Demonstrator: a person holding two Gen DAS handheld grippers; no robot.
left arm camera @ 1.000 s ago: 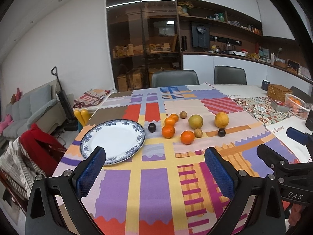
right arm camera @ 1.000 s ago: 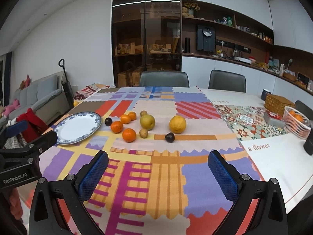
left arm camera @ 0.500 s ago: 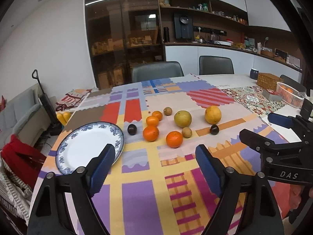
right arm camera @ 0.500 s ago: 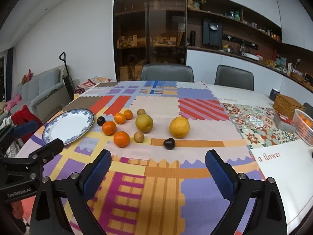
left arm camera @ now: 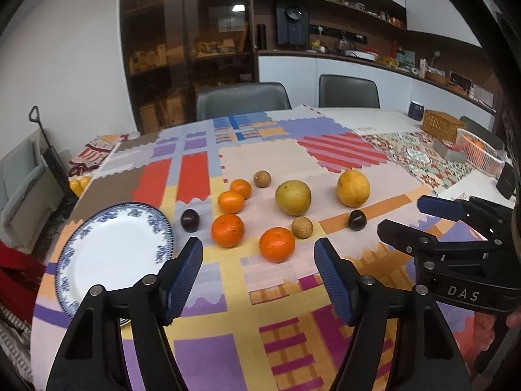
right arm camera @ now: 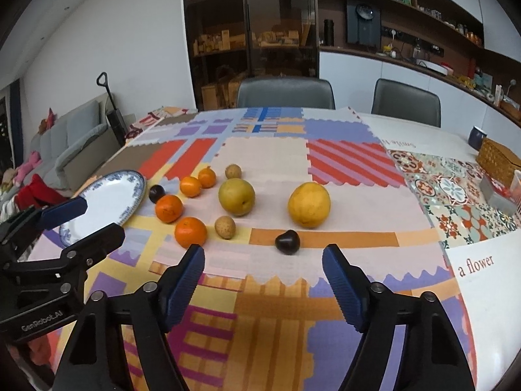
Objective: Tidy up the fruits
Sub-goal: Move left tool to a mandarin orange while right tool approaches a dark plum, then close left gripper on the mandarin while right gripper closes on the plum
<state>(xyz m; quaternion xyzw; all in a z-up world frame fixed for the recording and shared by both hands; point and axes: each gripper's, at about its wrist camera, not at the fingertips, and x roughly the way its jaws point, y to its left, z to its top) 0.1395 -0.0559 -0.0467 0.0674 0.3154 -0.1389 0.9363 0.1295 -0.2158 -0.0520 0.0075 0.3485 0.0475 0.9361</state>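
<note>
Two grippers: the left gripper (left arm camera: 259,268) and the right gripper (right arm camera: 263,277) both hung above the near part of the patchwork tablecloth (left arm camera: 208,352), each with its blue pads spread wide and nothing between them.
Nearest fruit, left side: an orange (left arm camera: 277,244) lay just beyond the left gripper's fingertips, with a second orange (left arm camera: 228,230) beside it toward the plate.
Nearest fruit, right side: a dark plum (right arm camera: 287,242) sat just ahead of the right gripper, apart from the other fruit.
Small brown fruits: one (left arm camera: 302,226) lay close to the near orange, another (left arm camera: 262,179) farther back (kiwis or similar, hard to tell).
Plate: the blue-rimmed plate (left arm camera: 70,254) stood bare at the left edge of the table, with a second dark plum (left arm camera: 190,220) just beside its rim.
Middle row: two smaller oranges (left arm camera: 231,201) touched or nearly touched; a yellow-green pear (left arm camera: 293,197) and a large yellow citrus (left arm camera: 353,188) lay farther off, well apart from each other.
Handling, as a judgement: every piece was round and would likely roll if nudged. The oranges looked firm enough for a squeeze across the widest part; the plums seemed smooth and bruisable, so a light closing would suit. The big citrus was probably the heaviest and needs the pads almost fully open.
Task state: no fruit was yet on the plate.
</note>
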